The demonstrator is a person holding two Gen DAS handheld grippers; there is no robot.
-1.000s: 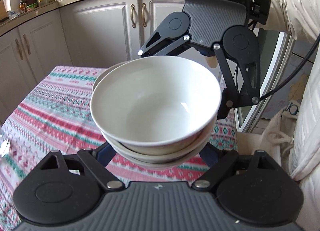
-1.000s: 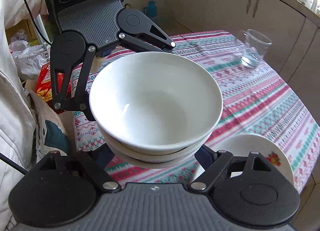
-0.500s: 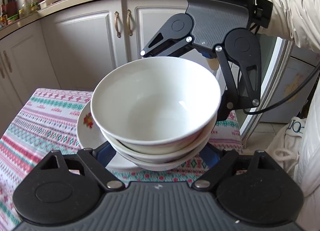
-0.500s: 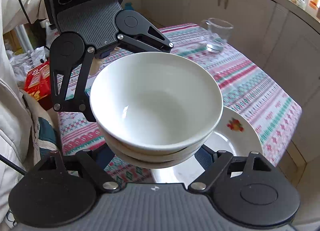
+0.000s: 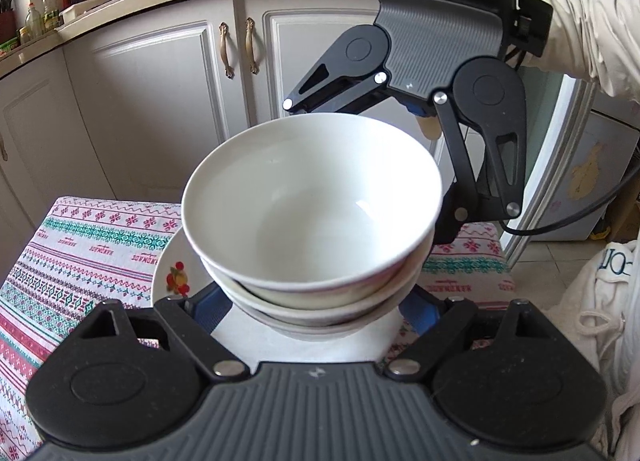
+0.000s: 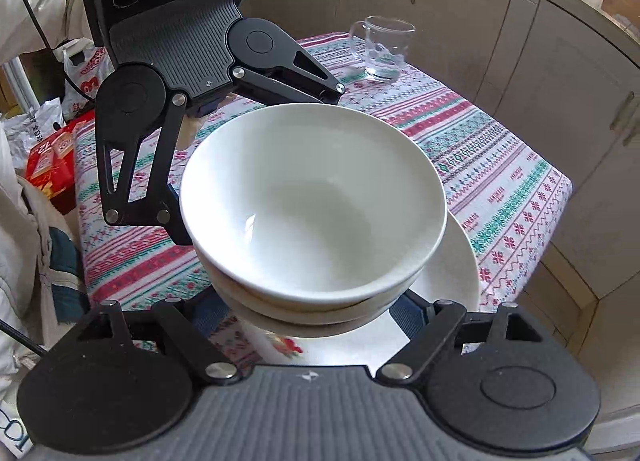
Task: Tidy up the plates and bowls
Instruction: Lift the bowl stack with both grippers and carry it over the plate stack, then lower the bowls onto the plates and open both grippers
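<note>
Left jaws: the left gripper (image 5: 316,301) is spread wide, its blue fingers (image 5: 210,307) clasping the lower part of the bowl stack (image 5: 312,217) from the near side; a stack this broad leaves no room for a narrower grip.
Right jaws: the right gripper (image 6: 312,311) is equally wide and clasps the same stack from the opposite side, so the load is shared and should not tip.
Stack: three nested white bowls, as far as the rims show, upright and held in the air between the two grippers, which face each other.
Plate: a white plate (image 5: 170,261) with a red flower print lies on the table directly beneath the stack; the bowls appear not to touch it yet.
Likely reason: holding the stack over the plate suggests the bowls are meant to be set on it, gathering the crockery into one pile.
Table: a patterned tablecloth (image 6: 500,181) covers it, and a glass mug (image 6: 382,49) stands at the far end, well apart.
Person: a pale sleeve (image 5: 592,33) reaches in behind the right gripper.
</note>
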